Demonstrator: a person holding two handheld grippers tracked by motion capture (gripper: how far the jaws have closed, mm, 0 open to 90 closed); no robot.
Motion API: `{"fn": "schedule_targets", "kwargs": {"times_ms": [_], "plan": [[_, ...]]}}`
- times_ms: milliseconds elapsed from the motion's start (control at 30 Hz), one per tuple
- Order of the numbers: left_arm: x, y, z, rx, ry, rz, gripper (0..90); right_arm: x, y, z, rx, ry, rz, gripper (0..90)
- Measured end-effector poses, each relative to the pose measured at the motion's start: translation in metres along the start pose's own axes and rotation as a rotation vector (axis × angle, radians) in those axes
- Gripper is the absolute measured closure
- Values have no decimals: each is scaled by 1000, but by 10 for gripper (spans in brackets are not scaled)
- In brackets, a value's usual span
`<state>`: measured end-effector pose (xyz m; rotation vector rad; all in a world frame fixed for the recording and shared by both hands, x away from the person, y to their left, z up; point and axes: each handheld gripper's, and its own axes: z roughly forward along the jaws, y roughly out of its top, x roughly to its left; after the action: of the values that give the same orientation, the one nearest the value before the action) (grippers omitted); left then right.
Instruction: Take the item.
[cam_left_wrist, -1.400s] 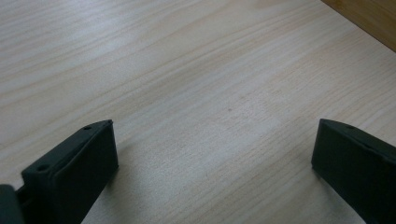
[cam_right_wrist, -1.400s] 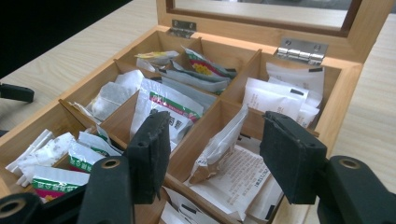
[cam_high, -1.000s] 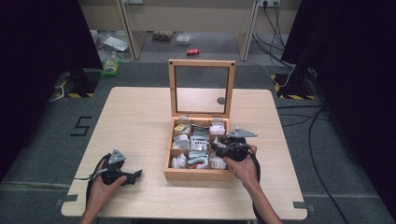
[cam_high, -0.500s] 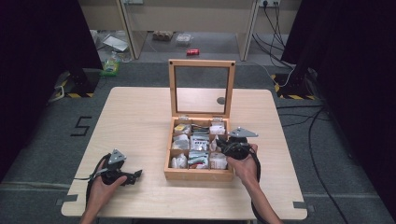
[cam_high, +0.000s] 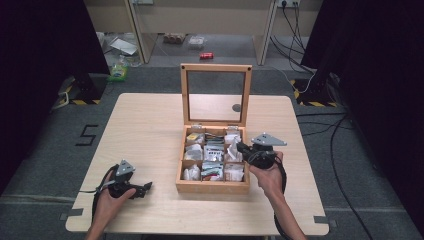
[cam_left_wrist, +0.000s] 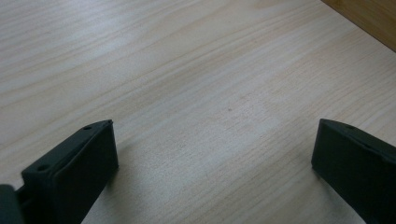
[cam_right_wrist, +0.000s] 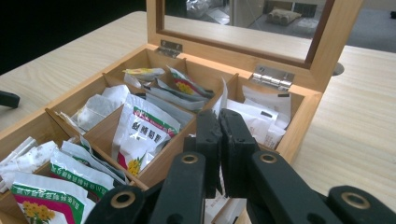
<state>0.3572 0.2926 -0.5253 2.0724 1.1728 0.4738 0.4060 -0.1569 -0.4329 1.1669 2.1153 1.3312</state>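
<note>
The wooden box (cam_high: 212, 186) sits on the right half of the pale wood-grain bench (cam_high: 145, 130), its glass-paned lid (cam_high: 216, 95) standing upright at the far side on 2 metal hinges (cam_right_wrist: 273, 77). Dividers split the box into compartments stuffed with paper and foil sachets (cam_right_wrist: 144, 133), some white, some printed in green and red with a yellow flower. Around the bench lies grey floor (cam_high: 45, 150) with black drapes at both sides, cables (cam_high: 345, 150) at the right, and a red can (cam_high: 206, 55) on the far floor.

The high view shows the whole layout: the left gripper (cam_high: 141, 189) low on the near-left bench, well apart from the box, and the right gripper (cam_high: 239, 147) over the box's right column. The left gripper view adds bare grain between 2 widely parted black jaws, holding nothing. The right gripper view (cam_right_wrist: 219, 140) shows jaws that have just been closing, now pressed together above a white sachet (cam_right_wrist: 261, 119) in the right compartments; whether any paper is pinched between them cannot be told.
</note>
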Motion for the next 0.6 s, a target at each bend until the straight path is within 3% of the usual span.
{"fn": "schedule_targets", "kwargs": {"times_ms": [600], "plan": [[0, 0, 0, -1, 0, 0, 0, -12, 8, -25, -64, -23, 14, 871]]}}
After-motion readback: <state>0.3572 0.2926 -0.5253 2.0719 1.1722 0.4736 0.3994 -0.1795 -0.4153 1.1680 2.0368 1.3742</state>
